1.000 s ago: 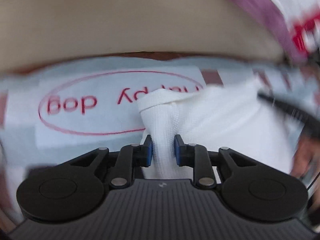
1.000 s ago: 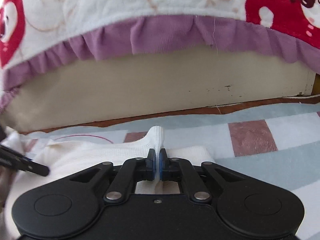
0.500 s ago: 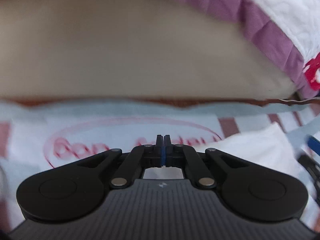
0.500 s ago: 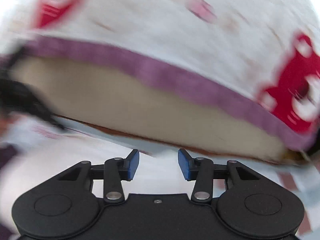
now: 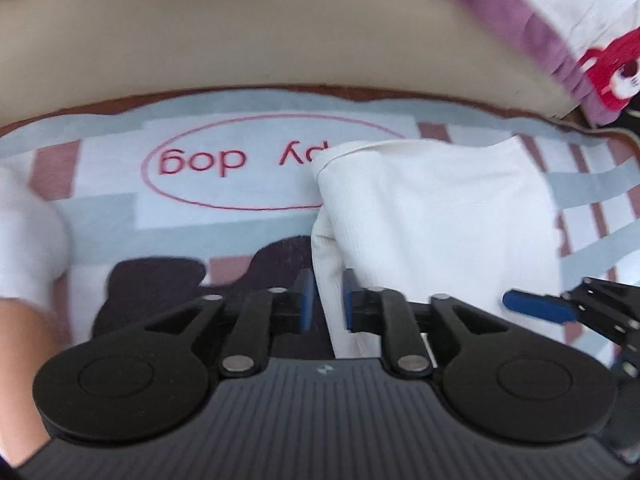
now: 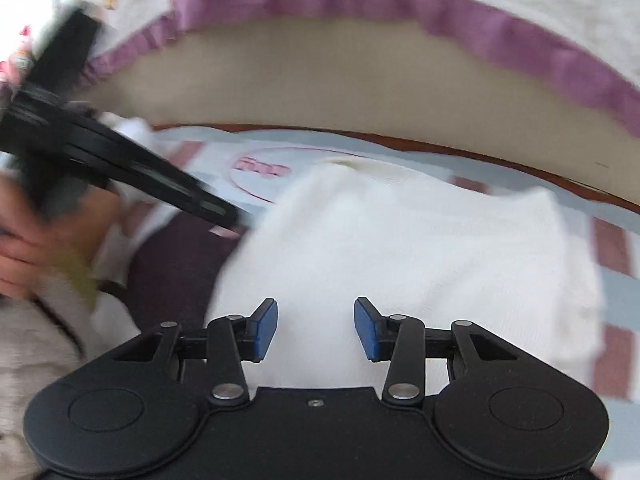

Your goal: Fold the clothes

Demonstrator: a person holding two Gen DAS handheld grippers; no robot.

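Note:
A white ribbed garment (image 5: 440, 220) lies folded into a block on the patterned mat. My left gripper (image 5: 326, 300) hangs over its left edge. The jaws are opening, and that edge runs between the blue pads (image 5: 306, 300) without being pinched. In the right wrist view the same garment (image 6: 420, 248) fills the middle. My right gripper (image 6: 316, 328) hovers over its near part, open, with nothing gripped. One blue finger (image 5: 536, 306) of it shows at the right of the left wrist view. The left gripper (image 6: 228, 218) shows blurred in a hand (image 6: 24, 240).
The mat (image 5: 100, 208) has grey and brownish stripes, a red oval with lettering (image 5: 240, 168) and a dark patch (image 5: 160, 280). Behind it stands a beige panel (image 5: 280, 40) under a white quilt with a purple frill (image 5: 520, 20). A white sleeve (image 5: 28, 232) is at the left.
The right gripper let go of the pinched fold, opened and swung back over the garment. The left jaws shut, then parted again as that hand rose; the garment now lies flat.

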